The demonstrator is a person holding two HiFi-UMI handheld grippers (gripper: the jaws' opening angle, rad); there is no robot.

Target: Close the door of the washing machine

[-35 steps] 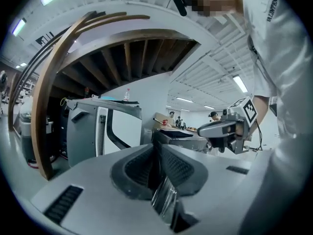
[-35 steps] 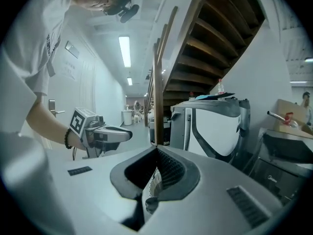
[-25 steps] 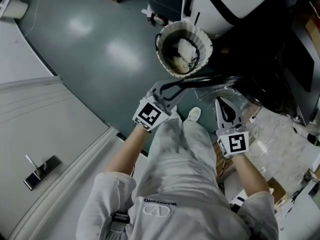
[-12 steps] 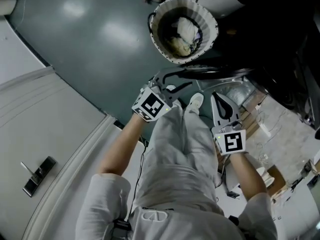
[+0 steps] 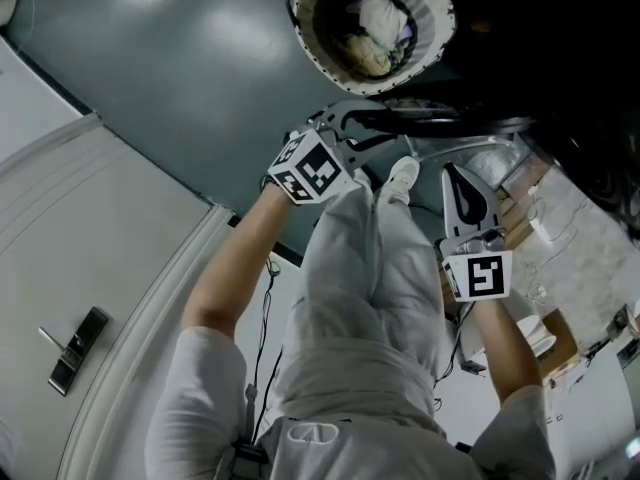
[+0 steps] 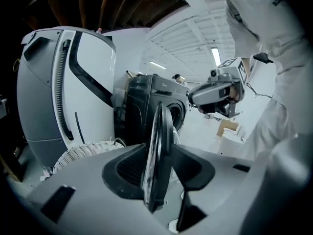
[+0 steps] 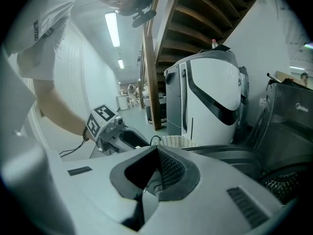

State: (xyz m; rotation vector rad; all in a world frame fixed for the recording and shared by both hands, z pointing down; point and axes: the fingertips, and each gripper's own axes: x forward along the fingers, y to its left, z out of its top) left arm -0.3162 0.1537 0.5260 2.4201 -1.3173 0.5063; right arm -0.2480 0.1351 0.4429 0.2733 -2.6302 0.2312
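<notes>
1. The left tongs (image 6: 159, 153) are standing apart, having just been opening. The door's rim is sitting edge-on between the ribbed black pads and is not visibly pinched.
2. The right tongs (image 7: 155, 151) are showing their tips meeting with nothing between them. They are hanging beside the person's legs, apart from the door.
3. The door (image 6: 161, 121) is round, with a dark glossy rim around clear glass. It is standing open, away from the round port of the washing machine (image 6: 142, 104), a dark boxy front-loader.
4. Each of the tongs is carrying a white cube (image 5: 315, 168) printed with black square markers.
5. A round white basket (image 5: 435, 18) with a ribbed weave is holding crumpled pale cloth, just beyond the door in the head view.
6. A tall, smooth white unit (image 6: 88, 82) with a curved black band is standing beside the washing machine.
7. The person's pale top is bearing a V-in-oval emblem (image 5: 318, 431). Lettering on the washing machine is staying too small to read.
8. The floor (image 5: 180, 68) is glossy grey-green and is reflecting lamps.
</notes>
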